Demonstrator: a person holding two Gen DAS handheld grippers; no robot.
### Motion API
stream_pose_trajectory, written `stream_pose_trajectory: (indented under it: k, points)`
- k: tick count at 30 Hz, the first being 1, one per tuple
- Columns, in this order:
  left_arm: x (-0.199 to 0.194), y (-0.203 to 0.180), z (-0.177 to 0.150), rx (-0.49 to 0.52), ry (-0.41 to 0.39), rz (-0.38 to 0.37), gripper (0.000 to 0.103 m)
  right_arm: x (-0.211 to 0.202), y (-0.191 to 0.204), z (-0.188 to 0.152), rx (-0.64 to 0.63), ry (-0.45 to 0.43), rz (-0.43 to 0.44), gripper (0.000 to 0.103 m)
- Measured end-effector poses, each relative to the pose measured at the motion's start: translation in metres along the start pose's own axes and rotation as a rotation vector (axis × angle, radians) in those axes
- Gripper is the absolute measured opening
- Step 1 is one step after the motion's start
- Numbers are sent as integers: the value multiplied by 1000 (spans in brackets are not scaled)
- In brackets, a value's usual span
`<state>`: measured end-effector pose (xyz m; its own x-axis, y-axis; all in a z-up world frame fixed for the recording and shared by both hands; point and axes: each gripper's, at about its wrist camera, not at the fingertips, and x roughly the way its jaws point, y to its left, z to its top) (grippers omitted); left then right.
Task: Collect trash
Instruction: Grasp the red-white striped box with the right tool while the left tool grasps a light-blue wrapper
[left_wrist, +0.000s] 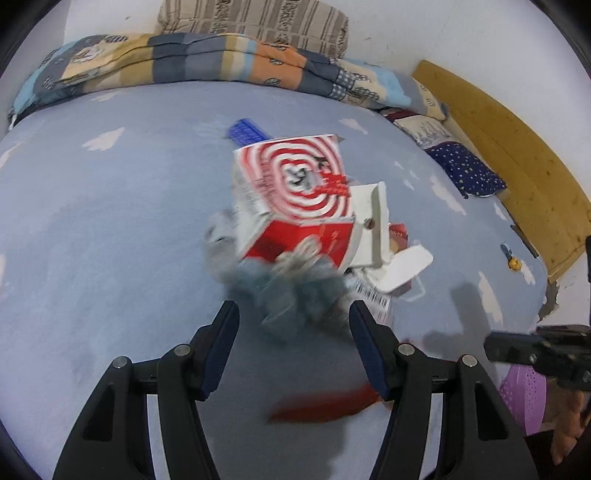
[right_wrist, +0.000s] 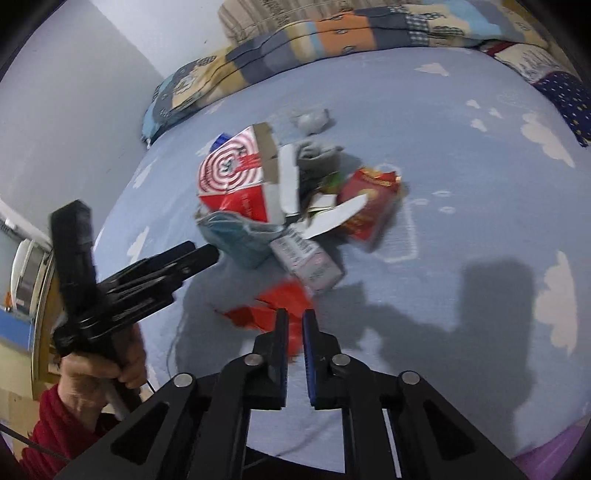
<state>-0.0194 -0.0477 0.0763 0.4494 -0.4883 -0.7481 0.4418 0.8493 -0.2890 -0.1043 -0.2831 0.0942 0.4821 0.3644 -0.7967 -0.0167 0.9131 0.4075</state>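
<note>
A heap of trash lies mid-bed: a red-and-white spiral box (left_wrist: 295, 184) (right_wrist: 232, 173), a white card (left_wrist: 369, 221), a red packet (right_wrist: 369, 199), a barcoded carton (right_wrist: 306, 258) and a crumpled grey-blue piece (left_wrist: 284, 295) (right_wrist: 240, 236). My left gripper (left_wrist: 293, 314) is open, its tips on either side of the near edge of the grey-blue piece; motion blur hides any contact. A flat red wrapper (right_wrist: 273, 306) (left_wrist: 325, 406) lies nearer on the sheet. My right gripper (right_wrist: 295, 321) is shut on that wrapper's near end.
The pale blue cloud-print sheet (left_wrist: 110, 221) covers the bed. A folded patchwork quilt (left_wrist: 221, 62) and a striped pillow (left_wrist: 258, 22) lie along the far wall. A wooden board (left_wrist: 517, 147) and a star-print cloth (left_wrist: 465, 166) are at the right. A purple perforated thing (left_wrist: 524, 395) sits near the bed's edge.
</note>
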Motion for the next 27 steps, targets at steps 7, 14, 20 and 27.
stream_pose_trajectory:
  k: [7, 14, 20, 27]
  points:
    - [13, -7, 3, -5, 17, -12, 13, 3, 2, 3, -4, -7, 3, 8]
    - [-39, 0, -2, -6, -45, -29, 12, 25, 4, 10, -7, -20, -25, 25]
    - [-89, 0, -8, 29, -116, -56, 12, 73, -11, 15, -12, 60, -82, 27]
    - [-119, 16, -6, 16, -164, -67, 12, 78, -3, 0, -13, 171, 63, 27]
